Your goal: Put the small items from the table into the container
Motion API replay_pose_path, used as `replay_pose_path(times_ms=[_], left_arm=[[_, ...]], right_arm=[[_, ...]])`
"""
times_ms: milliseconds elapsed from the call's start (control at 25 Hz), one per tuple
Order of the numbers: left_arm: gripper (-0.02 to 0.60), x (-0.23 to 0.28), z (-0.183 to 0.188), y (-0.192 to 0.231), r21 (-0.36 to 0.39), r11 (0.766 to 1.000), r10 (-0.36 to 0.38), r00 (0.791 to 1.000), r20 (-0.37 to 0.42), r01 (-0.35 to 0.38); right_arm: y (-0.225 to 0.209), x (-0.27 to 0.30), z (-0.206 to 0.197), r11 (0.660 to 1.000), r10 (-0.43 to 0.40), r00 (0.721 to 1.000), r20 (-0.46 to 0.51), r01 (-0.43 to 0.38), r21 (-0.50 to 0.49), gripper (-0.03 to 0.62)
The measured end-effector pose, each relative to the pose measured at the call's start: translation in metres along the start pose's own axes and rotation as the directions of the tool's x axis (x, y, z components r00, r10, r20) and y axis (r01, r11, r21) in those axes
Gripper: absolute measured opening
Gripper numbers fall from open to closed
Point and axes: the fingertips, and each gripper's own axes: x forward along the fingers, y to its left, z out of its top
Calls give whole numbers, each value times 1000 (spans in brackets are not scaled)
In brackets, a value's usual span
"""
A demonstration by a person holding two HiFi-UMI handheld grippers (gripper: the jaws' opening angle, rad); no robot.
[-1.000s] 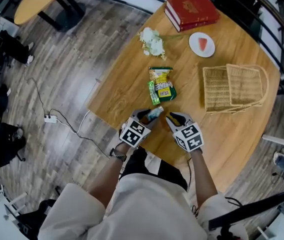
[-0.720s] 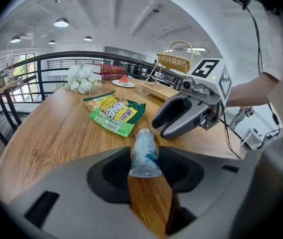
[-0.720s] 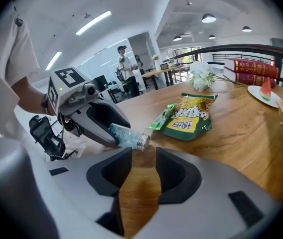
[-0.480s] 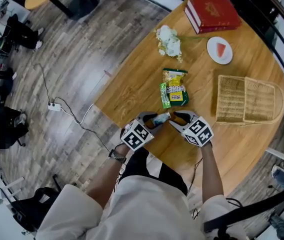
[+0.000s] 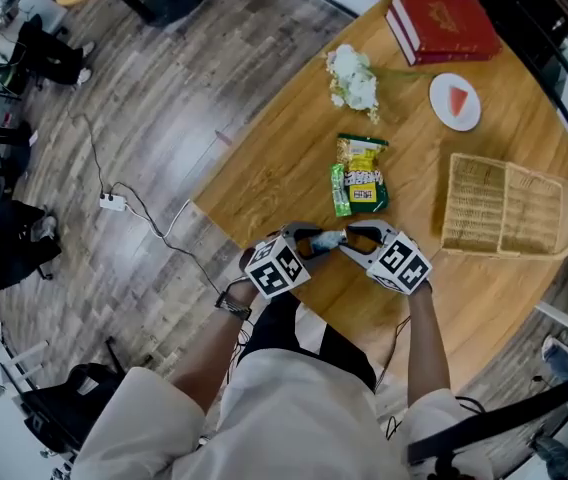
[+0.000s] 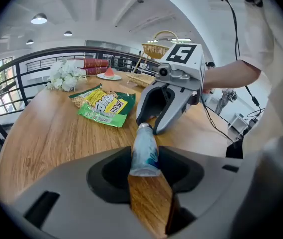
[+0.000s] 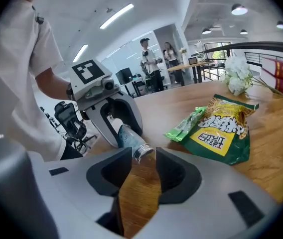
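My left gripper (image 5: 309,240) is shut on a small pale-blue bottle (image 5: 326,239) and holds it by its base just above the wooden table (image 5: 264,168), near the front edge. The bottle (image 6: 144,151) points away from it, silver neck toward my right gripper (image 5: 352,238). That gripper faces the left one with its jaws apart. The bottle's neck (image 7: 141,152) lies between its fingertips and leans against one of them. A green and yellow snack bag with a green packet beside it (image 5: 362,175) lies farther in. The wicker basket (image 5: 509,208) stands at the right.
White flowers (image 5: 354,78), a red book (image 5: 442,26) and a white plate with a watermelon slice (image 5: 455,101) sit at the table's far side. Below the table's left edge there is wood floor with a cable and power strip (image 5: 112,202). People stand far off in the right gripper view.
My right gripper has come in toward the left one, and its tips now stand around the bottle's neck. The left gripper has kept hold of the bottle and turned a little.
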Motion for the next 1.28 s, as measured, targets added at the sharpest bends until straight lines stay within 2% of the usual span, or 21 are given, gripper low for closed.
replay_pose_path(times_ms=[200,480,880,1080,1280], left_arm=[[179,2,-3,0,65,997,-38,999,-38,41],[179,5,-4,0,85,994,-65,996,-58,70],[176,2,1,-3,123,988,-86,994,-61,93],[176,-3,27,-6,185,977,-99,994,-43,105],[176,-4,67,-18,274,954,-119,992,-36,124]], right_arm=[[5,5,-8,988,-4,994,-107,-13,-157,133],[3,10,-16,966,-15,986,-167,-28,-256,135],[4,4,-12,966,-27,992,-122,-5,-258,135],[1,-21,-1,972,-93,992,-90,71,-225,137],[-1,-63,5,962,-205,977,-63,190,-195,137]])
